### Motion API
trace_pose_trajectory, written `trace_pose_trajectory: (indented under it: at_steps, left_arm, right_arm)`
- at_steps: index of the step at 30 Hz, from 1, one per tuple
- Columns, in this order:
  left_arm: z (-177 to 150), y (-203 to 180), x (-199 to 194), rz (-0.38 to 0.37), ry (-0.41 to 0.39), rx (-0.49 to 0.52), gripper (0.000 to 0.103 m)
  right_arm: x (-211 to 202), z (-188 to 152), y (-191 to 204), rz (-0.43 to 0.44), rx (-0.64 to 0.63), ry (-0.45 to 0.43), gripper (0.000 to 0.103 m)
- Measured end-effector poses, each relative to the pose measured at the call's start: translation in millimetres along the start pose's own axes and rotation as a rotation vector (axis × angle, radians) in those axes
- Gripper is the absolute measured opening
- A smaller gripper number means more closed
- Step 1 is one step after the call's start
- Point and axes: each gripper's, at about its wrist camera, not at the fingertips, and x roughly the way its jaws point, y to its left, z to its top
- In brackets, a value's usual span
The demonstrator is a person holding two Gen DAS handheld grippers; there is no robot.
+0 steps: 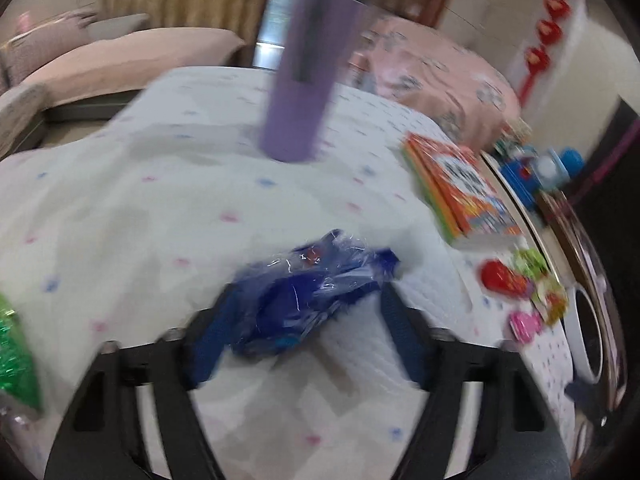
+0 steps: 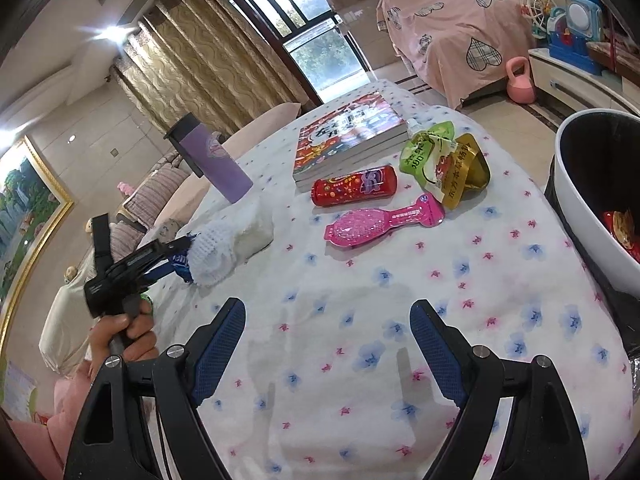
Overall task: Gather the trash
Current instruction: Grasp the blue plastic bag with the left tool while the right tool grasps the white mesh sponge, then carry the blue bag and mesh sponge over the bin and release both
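Note:
A crumpled blue plastic wrapper [image 1: 308, 296] lies between the fingers of my left gripper [image 1: 304, 320], which closes around it just above the flowered cloth; the view is blurred. From the right wrist view the left gripper [image 2: 176, 258] holds a bit of blue wrapper [image 2: 181, 265] at the table's left side. My right gripper [image 2: 328, 344] is open and empty over the cloth. A red tube [image 2: 354, 185], a pink brush pack [image 2: 380, 222] and a green and gold pouch [image 2: 444, 162] lie ahead. A white bin [image 2: 588, 200] stands at the right.
A purple bottle [image 2: 212, 160] stands at the back left. A stack of books [image 2: 348, 136] lies at the back. A white knitted cloth [image 2: 228, 244] lies near the left gripper. A green wrapper [image 1: 14, 352] lies at the left edge.

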Motion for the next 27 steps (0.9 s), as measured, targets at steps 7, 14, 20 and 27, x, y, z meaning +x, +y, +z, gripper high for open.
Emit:
trace_pose_trajectory:
  at_steps: [7, 14, 20, 27]
  left_arm:
    - [-37, -74, -3, -0.173, 0.077, 0.162, 0.022]
    - [-81, -120, -25, -0.326, 0.156, 0.168, 0.018]
    - [-91, -125, -33, -0.351, 0.192, 0.162, 0.018]
    - [-93, -130, -33, -0.338, 0.19, 0.166, 0.018]
  right_arm:
    - [-3, 4, -7, -0.002, 0.013, -0.008, 0.086]
    - [-3, 5, -7, 0.003, 0.01, -0.002, 0.084]
    - [10, 4, -12, 0.026, 0.031, 0.024, 0.081]
    - [34, 14, 1, 0.101, 0.023, 0.069, 0.007]
